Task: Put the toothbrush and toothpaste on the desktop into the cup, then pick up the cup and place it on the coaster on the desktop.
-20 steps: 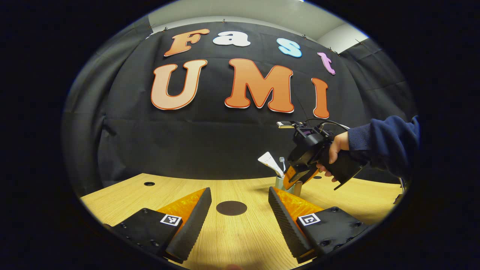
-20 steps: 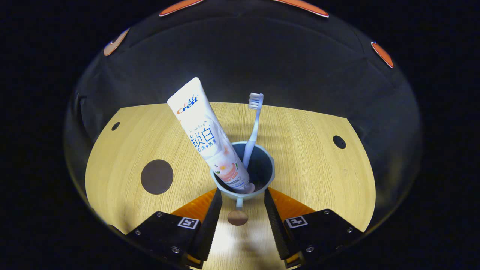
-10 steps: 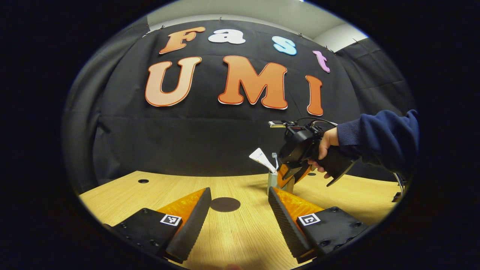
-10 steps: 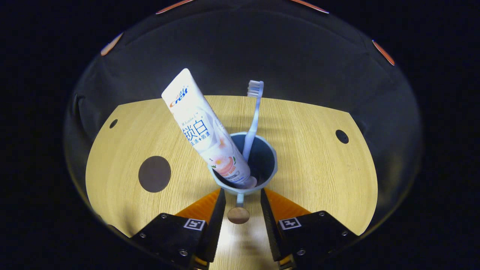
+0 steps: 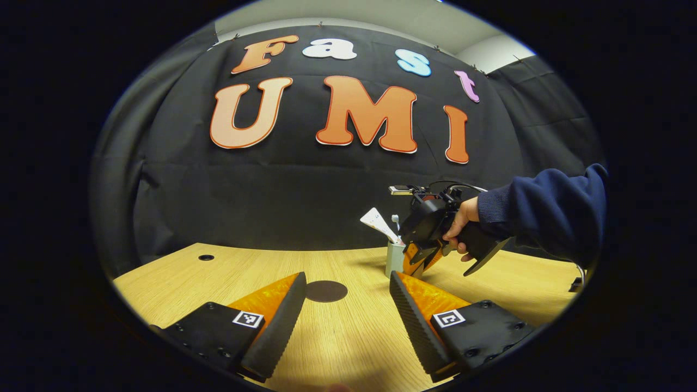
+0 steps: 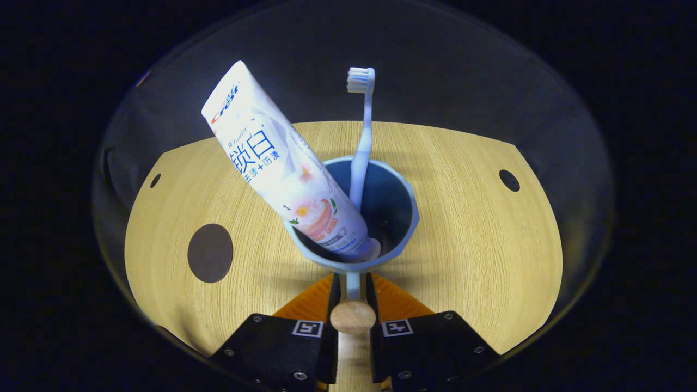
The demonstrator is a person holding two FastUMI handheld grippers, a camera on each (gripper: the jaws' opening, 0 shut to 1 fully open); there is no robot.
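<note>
the right hand-held gripper (image 6: 353,305) is clamped on the handle (image 6: 353,314) of the blue cup (image 6: 404,209), which stands on the tabletop (image 6: 479,234) holding the toothpaste (image 6: 277,169) and toothbrush (image 6: 361,136). the dark coaster (image 6: 210,253) lies to its left. the left hand-held gripper (image 5: 348,316) hangs apart, fingers wide, near the coaster.
</note>
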